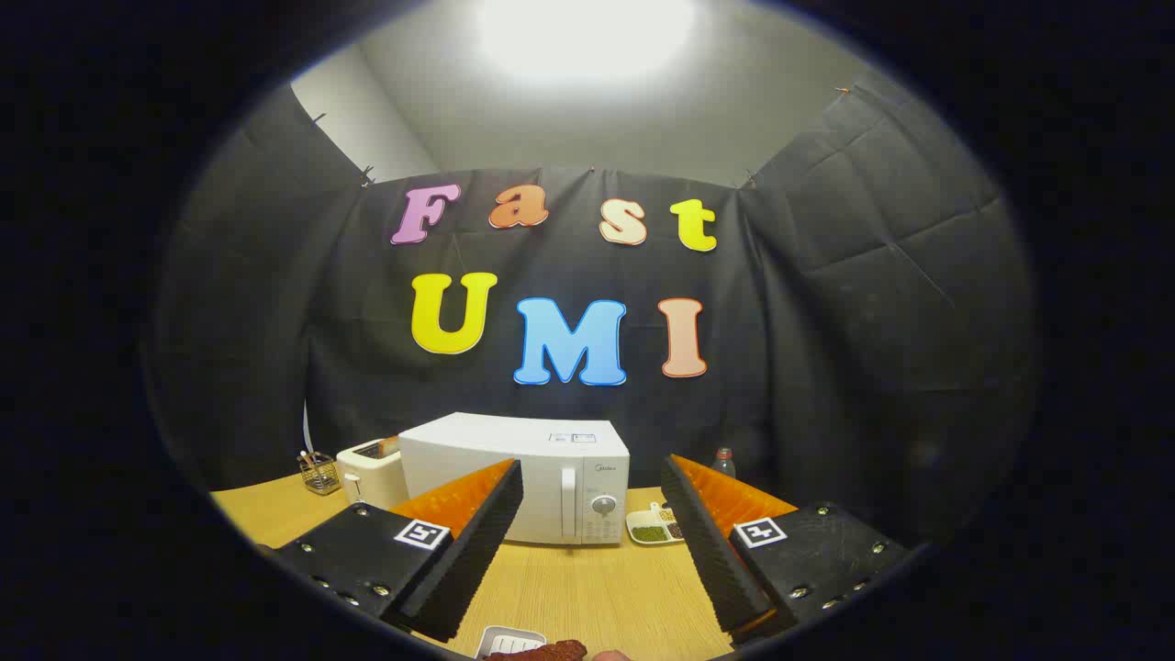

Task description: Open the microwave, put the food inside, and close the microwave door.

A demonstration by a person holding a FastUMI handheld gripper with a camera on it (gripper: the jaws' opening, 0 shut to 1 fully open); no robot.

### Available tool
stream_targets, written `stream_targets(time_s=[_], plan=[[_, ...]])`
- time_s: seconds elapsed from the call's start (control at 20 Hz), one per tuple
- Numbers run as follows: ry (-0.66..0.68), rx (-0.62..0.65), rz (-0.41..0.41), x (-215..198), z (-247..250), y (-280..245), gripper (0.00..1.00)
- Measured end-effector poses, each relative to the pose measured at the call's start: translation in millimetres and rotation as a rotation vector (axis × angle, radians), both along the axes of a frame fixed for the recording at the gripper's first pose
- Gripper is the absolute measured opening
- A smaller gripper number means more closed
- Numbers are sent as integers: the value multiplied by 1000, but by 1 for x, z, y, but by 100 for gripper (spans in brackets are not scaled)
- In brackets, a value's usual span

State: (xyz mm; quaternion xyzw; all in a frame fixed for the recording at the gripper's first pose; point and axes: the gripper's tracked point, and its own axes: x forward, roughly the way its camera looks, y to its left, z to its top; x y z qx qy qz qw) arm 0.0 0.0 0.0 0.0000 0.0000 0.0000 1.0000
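A white microwave [523,473] stands on the wooden table [587,588] well beyond my fingers, its door closed, with a handle and a dial on its right side. My gripper [592,482] is open, with nothing between its fingers; the microwave shows through the gap. Down below the fingers, at the table's near edge, lies a brown piece of food [542,651] beside a small white dish [509,639].
A cream toaster [370,472] and a small wire basket [318,473] stand left of the microwave. To its right sit a white divided dish of grains [655,526] and a bottle [724,462]. Black cloth walls close the booth behind and at both sides.
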Motion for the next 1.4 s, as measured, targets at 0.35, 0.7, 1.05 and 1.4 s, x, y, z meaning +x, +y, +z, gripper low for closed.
stream_targets(time_s=[0.35,0.7,1.05,1.4], plan=[[2,-1,13,2,-1,8,97],[-3,-4,35,4,-2,18,97],[12,-7,49,14,-11,22,97],[24,-7,82,62,-17,31,97]])
